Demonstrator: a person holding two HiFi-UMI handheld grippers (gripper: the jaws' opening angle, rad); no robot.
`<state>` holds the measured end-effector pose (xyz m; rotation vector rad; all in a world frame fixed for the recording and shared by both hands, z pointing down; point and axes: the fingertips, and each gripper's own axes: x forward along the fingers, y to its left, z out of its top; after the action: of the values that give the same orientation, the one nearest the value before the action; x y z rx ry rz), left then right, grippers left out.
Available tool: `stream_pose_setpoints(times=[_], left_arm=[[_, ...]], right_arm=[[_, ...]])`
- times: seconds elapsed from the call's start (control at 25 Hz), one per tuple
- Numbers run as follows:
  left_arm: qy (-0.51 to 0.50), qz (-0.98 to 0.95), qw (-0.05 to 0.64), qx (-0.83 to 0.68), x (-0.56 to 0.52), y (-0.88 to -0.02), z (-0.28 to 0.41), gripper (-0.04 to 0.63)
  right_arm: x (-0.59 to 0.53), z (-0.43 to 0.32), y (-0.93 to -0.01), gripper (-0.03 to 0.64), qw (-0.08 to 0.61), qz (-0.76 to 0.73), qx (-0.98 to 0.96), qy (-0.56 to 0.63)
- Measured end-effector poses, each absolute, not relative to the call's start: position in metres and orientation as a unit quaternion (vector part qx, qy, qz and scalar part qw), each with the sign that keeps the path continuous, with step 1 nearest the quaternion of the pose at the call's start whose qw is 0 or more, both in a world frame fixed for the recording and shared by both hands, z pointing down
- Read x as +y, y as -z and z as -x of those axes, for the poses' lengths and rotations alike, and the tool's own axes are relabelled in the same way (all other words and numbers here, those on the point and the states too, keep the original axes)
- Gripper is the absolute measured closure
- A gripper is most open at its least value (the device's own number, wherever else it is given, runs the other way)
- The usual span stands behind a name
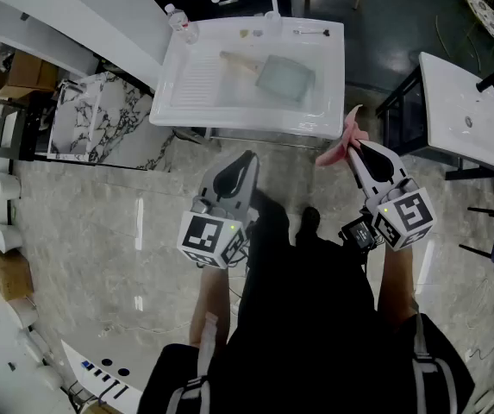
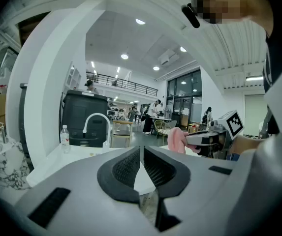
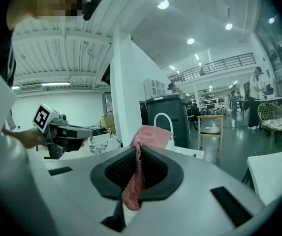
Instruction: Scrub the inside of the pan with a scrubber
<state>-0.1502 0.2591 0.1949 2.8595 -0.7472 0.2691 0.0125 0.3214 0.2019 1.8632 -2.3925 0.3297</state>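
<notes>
While nothing touches the pan (image 1: pixel 283 78) yet, right fingers (image 3: pixel 115 173): pressed in on the scrubber (image 3: pixel 148 136), pinching the pink mesh between the two pads.
Scrubber hold: gripped about its middle, so a bunched end sticks out past the tips. My guess is that this leaves a free working face to rub with.
Scrubber axis: runs along the fingers, with the bunched end forward and a thinner tail trailing back between the pads.
Right gripper (image 1: pixel 356 145): held in the air over the floor (image 1: pixel 100 231), just short of the sink (image 1: pixel 255 128), its nose aimed at the front rim. It looks like a carry on the way to the pan.
Left fingers (image 2: pixel 128 168): pressed together with nothing between them.
Left gripper (image 1: pixel 247 158): level with the right one and also short of the sink. It probably stands free to steady the pan by its handle (image 1: pixel 238 61).
Pan place: lying flat in the basin, toward the right side, well apart from both grippers.
Pan axis: handle to body runs across the basin on a slight slant. The pale handle points left and a little away from the person, and the squarish body sits to the right, open side up as far as I can judge.
Next need: reach over the rim and come down into the pan from above.
</notes>
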Motion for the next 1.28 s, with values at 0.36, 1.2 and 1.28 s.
stream_pose_setpoints(times=[0.36, 1.2, 1.28], left_arm=[[-0.081, -0.958, 0.078, -0.265, 0.271, -0.191, 0.157, 0.546], [-0.124, -0.954, 0.104, -0.252, 0.271, -0.229, 0.112, 0.546], [-0.126, -0.953, 0.112, -0.252, 0.262, -0.238, 0.107, 0.546]], right_arm=[[0.329, -0.007, -0.196, 0.578, 0.055, -0.597, -0.794, -0.097], [0.33, -0.037, -0.22, 0.577, 0.041, -0.581, -0.801, -0.141], [0.321, -0.042, -0.226, 0.577, 0.046, -0.578, -0.801, -0.148]])
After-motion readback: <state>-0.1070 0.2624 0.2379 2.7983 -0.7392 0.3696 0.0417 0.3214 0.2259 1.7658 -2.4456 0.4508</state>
